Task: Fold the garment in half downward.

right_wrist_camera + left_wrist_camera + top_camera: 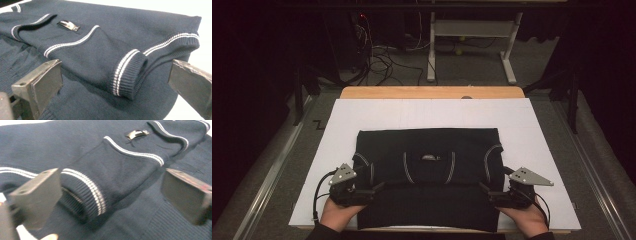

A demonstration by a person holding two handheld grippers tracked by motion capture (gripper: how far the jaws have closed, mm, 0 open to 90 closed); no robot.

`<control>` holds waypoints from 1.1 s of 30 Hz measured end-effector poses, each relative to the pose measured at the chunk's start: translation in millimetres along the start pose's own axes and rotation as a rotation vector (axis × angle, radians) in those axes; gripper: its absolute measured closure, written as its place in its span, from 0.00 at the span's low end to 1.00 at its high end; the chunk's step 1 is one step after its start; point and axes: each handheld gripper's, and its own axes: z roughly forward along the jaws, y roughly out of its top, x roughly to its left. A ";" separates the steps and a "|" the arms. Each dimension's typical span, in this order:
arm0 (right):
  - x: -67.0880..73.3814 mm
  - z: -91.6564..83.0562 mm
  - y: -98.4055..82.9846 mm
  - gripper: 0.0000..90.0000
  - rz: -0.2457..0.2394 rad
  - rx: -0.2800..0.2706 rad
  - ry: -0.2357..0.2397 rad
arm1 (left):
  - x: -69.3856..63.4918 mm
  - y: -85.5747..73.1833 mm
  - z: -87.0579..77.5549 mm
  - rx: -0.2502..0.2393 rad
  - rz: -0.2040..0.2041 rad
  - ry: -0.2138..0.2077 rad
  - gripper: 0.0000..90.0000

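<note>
The dark sweater is laid flat on the white sheet of the counter, sleeves folded in across the body. The left gripper and right gripper are held at its sides, jaws wide open, nothing gripped. A final fold is probably left.

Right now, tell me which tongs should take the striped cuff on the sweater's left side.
Left tongs: open and beside that cuff of the sweater; the right tongs sit at the opposite edge.
</note>
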 end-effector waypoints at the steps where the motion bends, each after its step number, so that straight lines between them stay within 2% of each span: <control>1: 0.7 0.5 0.6 0.00 -0.001 0.001 0.000 | -1.5 0.9 1.8 0.003 0.006 0.001 0.00; 5: 4.8 4.2 4.8 0.00 -0.006 -0.004 0.011 | -6.2 6.8 5.8 -0.010 0.013 0.005 0.00; 10: 12.0 13.6 18.3 0.00 -0.013 -0.009 0.037 | -7.3 24.2 8.1 -0.032 0.008 0.004 0.00; 16: 19.1 30.7 38.2 0.00 -0.051 0.011 0.044 | -2.0 45.5 22.2 -0.010 -0.009 -0.018 0.00; 22: 16.5 51.9 62.1 0.01 -0.048 0.045 0.048 | 3.2 64.4 39.3 0.016 -0.016 -0.007 0.00; 25: 14.9 62.0 69.4 0.02 -0.049 0.057 0.047 | 6.6 71.5 49.2 0.034 -0.031 -0.004 0.00; 30: 11.7 81.3 76.2 0.10 -0.034 0.103 0.041 | 12.8 82.8 70.5 0.127 -0.063 0.006 0.00; 33: 10.9 92.5 77.1 0.19 -0.039 0.138 0.057 | 13.3 86.7 79.6 0.167 -0.055 0.031 0.11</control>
